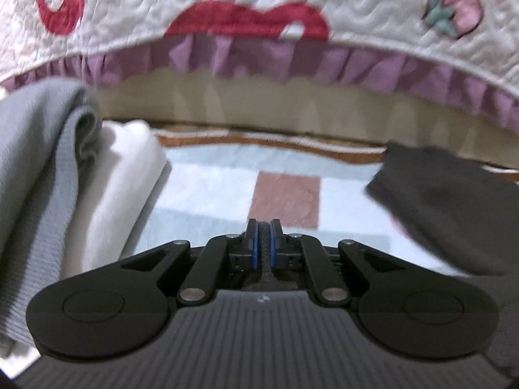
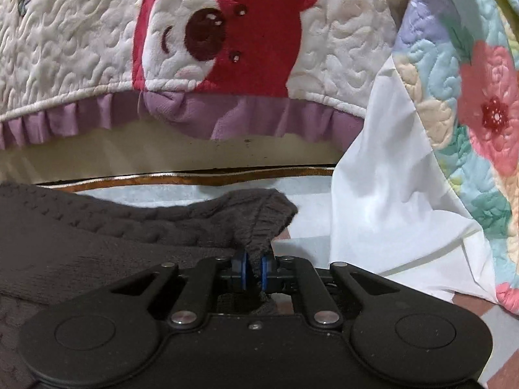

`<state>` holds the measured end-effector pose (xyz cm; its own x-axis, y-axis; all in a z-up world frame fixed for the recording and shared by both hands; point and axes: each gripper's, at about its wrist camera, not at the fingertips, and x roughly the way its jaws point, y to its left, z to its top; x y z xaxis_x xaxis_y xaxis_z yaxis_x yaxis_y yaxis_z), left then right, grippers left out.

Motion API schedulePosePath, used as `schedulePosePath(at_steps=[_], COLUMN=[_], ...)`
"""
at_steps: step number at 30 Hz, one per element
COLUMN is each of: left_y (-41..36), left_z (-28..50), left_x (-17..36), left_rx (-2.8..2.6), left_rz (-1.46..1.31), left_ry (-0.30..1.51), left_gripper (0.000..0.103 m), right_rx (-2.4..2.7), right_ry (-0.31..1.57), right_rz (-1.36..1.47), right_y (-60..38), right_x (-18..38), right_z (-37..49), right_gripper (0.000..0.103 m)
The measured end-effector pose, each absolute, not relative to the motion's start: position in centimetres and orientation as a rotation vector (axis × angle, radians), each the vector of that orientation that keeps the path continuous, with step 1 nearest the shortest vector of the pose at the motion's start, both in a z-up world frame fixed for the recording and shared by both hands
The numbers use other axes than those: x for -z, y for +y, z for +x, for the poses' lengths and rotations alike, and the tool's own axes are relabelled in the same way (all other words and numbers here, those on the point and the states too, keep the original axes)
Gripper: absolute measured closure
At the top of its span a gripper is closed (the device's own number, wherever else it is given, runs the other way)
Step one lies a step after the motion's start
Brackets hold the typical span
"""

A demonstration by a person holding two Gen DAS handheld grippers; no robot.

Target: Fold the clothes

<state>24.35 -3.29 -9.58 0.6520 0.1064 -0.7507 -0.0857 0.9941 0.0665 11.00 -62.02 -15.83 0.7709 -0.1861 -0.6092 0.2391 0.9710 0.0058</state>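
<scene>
the left gripper (image 1: 264, 227) has its two fingers together, w/ a thin strip of dark knit fabric pinched between the blue pads (image 1: 256, 243). it belongs to the dark grey sweater (image 1: 454, 214), which lies to the right of the fingers and goes down under the gripper body on that side. to the left of the fingers is a stack of folded clothes: a grey ribbed garment (image 1: 35, 168) on top of a white folded one (image 1: 123, 175), near but not touching the fingers. ahead of the fingertips is a mat w/ pale blue and pink squares (image 1: 211, 181), and beyond it hangs a white quilt w/ purple ruffle (image 1: 259, 55). the right gripper (image 2: 254, 267) is clamped on a corner of the same sweater (image 2: 97, 227): the knit edge stands up in a small peak just ahead of the pads and a bit hangs down behind them. the rest of the sweater spreads to the left of the fingers, flat on the mat. to the right of the fingers a white cloth (image 2: 382, 194) hangs down, and beside it a flower-pattern quilt (image 2: 480, 103). straight ahead, above the fingers, the white quilt shows a red bear face (image 2: 220, 32).
</scene>
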Motion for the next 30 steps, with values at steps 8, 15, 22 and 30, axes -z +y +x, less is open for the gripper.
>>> schedulePosePath(at_steps=[8, 15, 22, 30], left_y=[-3.9, -10.3, -16.2, -21.6], left_z=[18.8, 13.7, 8.1, 0.6], left_x=[7.3, 7.4, 8.5, 8.4], left_rx=[0.061, 0.269, 0.367, 0.610], left_rz=[-0.298, -0.221, 0.005, 0.487], left_ry=[0.753, 0.832, 0.923, 0.823], left_gripper=[0.040, 0.040, 0.040, 0.040], right_rx=[0.206, -0.044, -0.263, -0.380], right_ry=[0.855, 0.762, 0.751, 0.783], right_rz=[0.377, 0.607, 0.462, 0.051], right_y=[-66.5, -64.8, -54.8, -45.9], right_x=[14.3, 10.1, 9.8, 10.1], right_z=[9.8, 3.6, -2.9, -5.6], right_gripper=[0.050, 0.049, 0.063, 0.086])
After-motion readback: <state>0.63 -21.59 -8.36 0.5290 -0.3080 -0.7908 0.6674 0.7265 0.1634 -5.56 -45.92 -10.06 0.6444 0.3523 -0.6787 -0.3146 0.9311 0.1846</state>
